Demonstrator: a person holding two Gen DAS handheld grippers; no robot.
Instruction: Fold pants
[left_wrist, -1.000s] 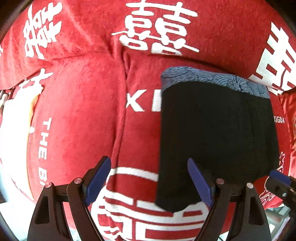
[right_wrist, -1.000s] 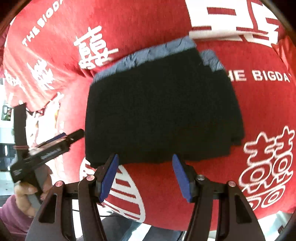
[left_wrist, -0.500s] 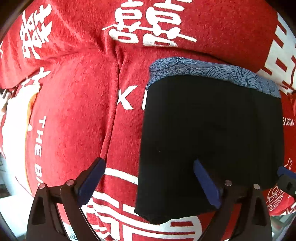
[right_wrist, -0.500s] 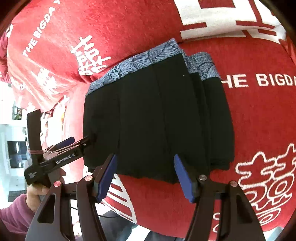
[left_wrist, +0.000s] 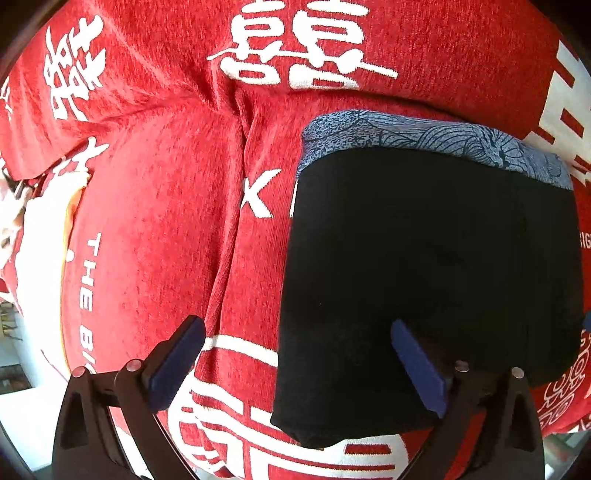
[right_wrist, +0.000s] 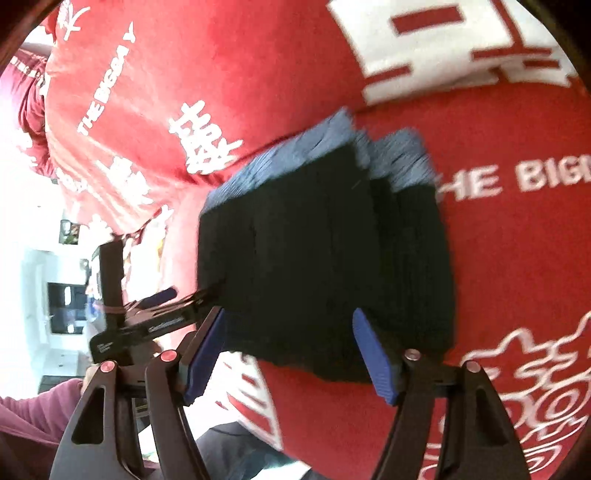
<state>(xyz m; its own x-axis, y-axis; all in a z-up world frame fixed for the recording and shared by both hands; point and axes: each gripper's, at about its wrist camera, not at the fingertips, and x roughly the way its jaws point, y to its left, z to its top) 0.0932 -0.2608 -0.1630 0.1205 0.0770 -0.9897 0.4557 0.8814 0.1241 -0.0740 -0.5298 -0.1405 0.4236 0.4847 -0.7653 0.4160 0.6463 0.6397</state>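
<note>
Two grippers are seen over one pair of folded black pants (left_wrist: 428, 280) laid on a red cloth (left_wrist: 155, 229) printed with white characters. Nearest the left wrist camera, the left gripper (left_wrist: 295, 354) is held low with its blue-padded fingers (left_wrist: 177, 358) spread wide and nothing between them; one finger is set over the bare cloth, the other over the pants' near edge. In the right wrist view, the right gripper (right_wrist: 291, 350) is likewise spread wide and empty, its jaws poised above the near edge of the pants (right_wrist: 325, 258). The left gripper (right_wrist: 147, 314) is also caught there at the pants' left side, gripped by a hand in a maroon sleeve (right_wrist: 37, 410). Farther back, the pants' single blue-grey patterned waistband (left_wrist: 436, 136) is shown at the far edge, with the cloth rising behind it. The right wrist view is blurred.
</note>
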